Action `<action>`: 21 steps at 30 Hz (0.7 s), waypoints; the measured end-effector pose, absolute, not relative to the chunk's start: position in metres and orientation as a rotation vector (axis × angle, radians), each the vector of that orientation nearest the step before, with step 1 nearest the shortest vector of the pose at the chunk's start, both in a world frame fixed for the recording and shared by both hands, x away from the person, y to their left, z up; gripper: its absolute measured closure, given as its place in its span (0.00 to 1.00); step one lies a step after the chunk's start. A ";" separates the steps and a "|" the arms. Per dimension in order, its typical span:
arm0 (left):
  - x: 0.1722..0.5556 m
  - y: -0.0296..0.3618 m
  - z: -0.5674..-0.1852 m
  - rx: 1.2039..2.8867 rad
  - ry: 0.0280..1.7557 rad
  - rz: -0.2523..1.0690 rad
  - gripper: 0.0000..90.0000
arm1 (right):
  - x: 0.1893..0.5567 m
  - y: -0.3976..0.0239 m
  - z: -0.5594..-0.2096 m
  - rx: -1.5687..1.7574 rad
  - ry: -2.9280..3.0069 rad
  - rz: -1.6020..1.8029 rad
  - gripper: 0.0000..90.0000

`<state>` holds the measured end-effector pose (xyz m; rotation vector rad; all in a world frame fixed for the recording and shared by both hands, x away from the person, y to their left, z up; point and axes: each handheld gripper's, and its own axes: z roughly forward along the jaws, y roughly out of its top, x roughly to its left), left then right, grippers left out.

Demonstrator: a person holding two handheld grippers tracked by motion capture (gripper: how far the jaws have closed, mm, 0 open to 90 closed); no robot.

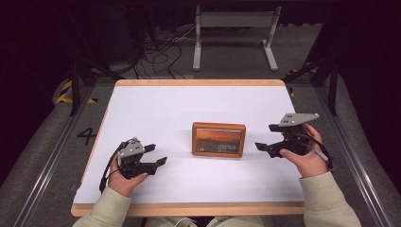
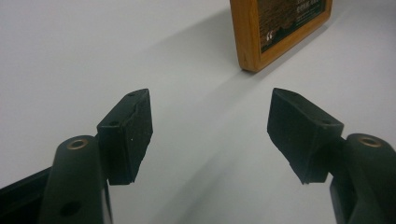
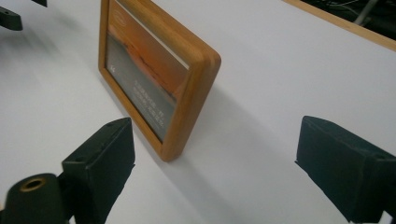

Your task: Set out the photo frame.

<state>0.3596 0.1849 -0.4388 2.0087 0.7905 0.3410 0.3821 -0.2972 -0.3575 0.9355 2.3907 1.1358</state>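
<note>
Here we hold both grippers spread and empty: the left gripper point(image 1: 157, 155) and right gripper point(image 1: 265, 137) flank the frame point(image 1: 218, 139), which stands upright mid-table point(image 1: 156, 109), apart from each.

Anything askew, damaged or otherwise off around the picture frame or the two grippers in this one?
Nothing stands out. The wooden picture frame stands on the white table, intact as far as visible. The left gripper and right gripper sit on either side of it, both with jaws open, touching nothing.
</note>
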 end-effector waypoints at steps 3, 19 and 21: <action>0.360 0.185 -0.440 2.011 0.787 0.339 0.35 | 0.380 -0.299 -0.367 0.953 2.371 1.151 0.14; 0.363 0.185 -0.445 2.028 0.782 0.340 0.35 | 0.367 -0.313 -0.418 0.977 2.352 1.241 0.13; 0.363 0.184 -0.446 2.025 0.787 0.337 0.35 | 0.368 -0.315 -0.425 0.982 2.346 1.269 0.14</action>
